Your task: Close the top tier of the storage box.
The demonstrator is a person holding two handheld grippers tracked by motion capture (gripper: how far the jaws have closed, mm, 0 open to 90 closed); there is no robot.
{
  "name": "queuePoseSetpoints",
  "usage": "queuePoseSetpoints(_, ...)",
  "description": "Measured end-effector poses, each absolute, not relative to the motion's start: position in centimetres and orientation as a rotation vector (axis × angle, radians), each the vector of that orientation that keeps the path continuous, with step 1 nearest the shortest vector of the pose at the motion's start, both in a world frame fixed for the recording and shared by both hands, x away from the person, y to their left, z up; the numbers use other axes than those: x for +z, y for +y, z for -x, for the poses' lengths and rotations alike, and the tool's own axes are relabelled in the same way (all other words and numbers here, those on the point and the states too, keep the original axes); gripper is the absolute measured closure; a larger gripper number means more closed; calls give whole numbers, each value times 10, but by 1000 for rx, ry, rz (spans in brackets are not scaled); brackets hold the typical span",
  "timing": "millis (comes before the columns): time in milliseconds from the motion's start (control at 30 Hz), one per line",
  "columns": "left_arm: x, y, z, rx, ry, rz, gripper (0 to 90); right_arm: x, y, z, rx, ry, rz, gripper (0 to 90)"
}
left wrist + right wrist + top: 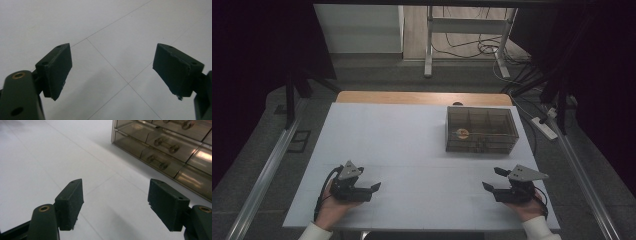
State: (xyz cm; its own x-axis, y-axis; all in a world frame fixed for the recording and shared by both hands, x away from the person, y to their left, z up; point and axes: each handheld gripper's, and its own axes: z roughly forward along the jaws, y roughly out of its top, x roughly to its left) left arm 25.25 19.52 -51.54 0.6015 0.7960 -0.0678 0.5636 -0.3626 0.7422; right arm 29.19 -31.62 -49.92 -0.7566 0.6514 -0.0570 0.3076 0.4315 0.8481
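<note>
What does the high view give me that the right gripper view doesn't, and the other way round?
High view alone: the orange round thing inside the smoky transparent drawer cabinet, plus the left gripper, open, down on the white table.
Right gripper view alone: the small drawer handles along the cabinet's front, close up.
Both: the open right gripper, nothing between its jaws, the cabinet and the table.

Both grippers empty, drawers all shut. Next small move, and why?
Probably ease the right gripper forward toward the smoky translucent plastic drawer cabinet. Its jaws stand open and empty, the drawer fronts and their knobs lie ahead of it, while the left gripper sits far off, open over bare table.
</note>
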Motion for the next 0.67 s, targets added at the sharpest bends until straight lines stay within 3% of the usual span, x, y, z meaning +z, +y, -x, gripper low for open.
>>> queuePoseSetpoints(667,-518,193,-253,383,1068,-2086,163,-499,-320,-290,1266,2298,-802,281)
